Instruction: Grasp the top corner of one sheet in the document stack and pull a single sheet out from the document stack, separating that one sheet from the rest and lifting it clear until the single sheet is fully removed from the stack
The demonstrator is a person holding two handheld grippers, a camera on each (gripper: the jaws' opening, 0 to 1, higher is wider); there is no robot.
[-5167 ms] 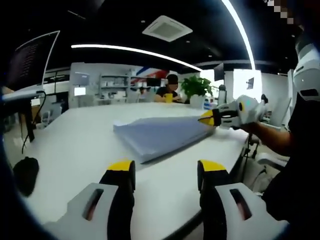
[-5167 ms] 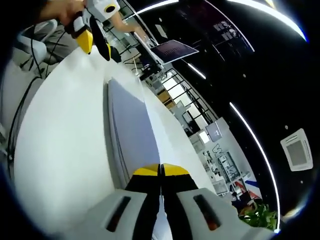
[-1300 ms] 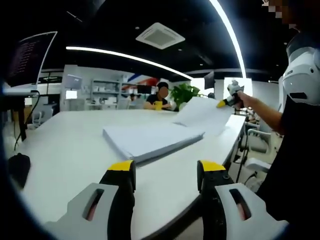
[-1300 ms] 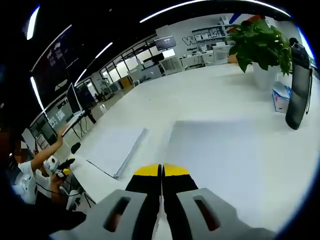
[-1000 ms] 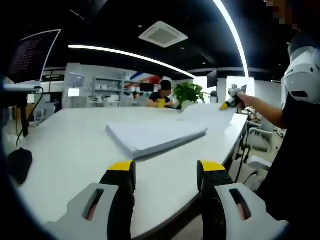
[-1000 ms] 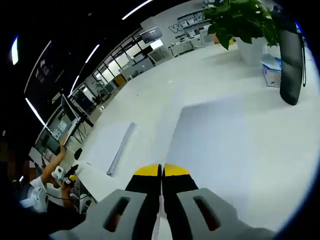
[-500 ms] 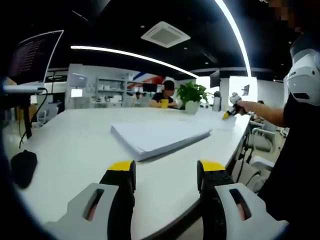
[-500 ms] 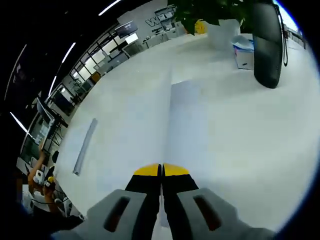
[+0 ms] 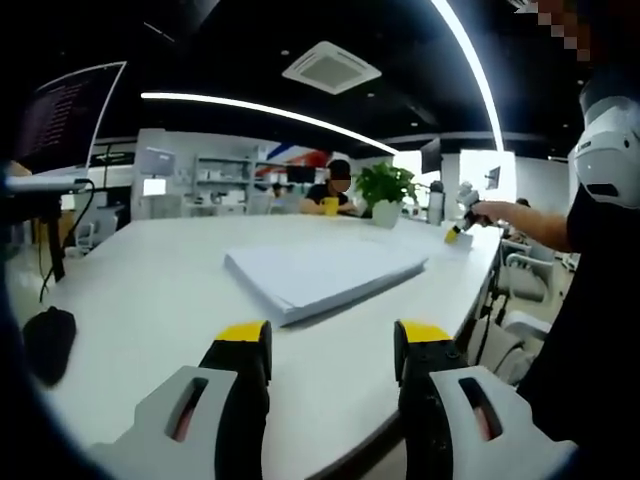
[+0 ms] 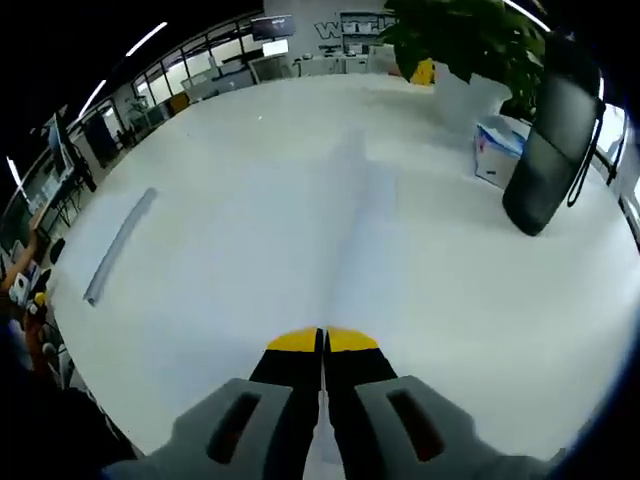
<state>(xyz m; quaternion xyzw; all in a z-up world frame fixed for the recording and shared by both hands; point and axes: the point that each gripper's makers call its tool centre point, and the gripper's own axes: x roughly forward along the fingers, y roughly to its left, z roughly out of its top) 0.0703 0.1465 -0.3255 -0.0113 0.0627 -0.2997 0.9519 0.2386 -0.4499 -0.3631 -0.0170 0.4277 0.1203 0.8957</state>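
Note:
The document stack (image 9: 322, 274) lies in the middle of the white table (image 9: 150, 280), thick and squared. My left gripper (image 9: 330, 352) hovers open over the near table edge, a short way from the stack, holding nothing. Far right in that view, my right gripper (image 9: 456, 232) is held low over the table by a hand. In the right gripper view, my right gripper (image 10: 322, 346) is shut on a single sheet (image 10: 350, 215), which stretches away from the jaws almost flat on the table. The stack (image 10: 120, 246) sits well off to the left, apart from the sheet.
A potted plant (image 10: 470, 40), a black bottle (image 10: 548, 140) and a small box (image 10: 496, 150) stand beyond the sheet. A black mouse (image 9: 48, 340) and a laptop (image 9: 60, 120) are at the left. A person with a yellow cup (image 9: 330, 206) sits at the far side.
My right gripper has carried the sheet away from the stack and lowered it from mid-air to just above the table at the right. The left gripper stays open in place.

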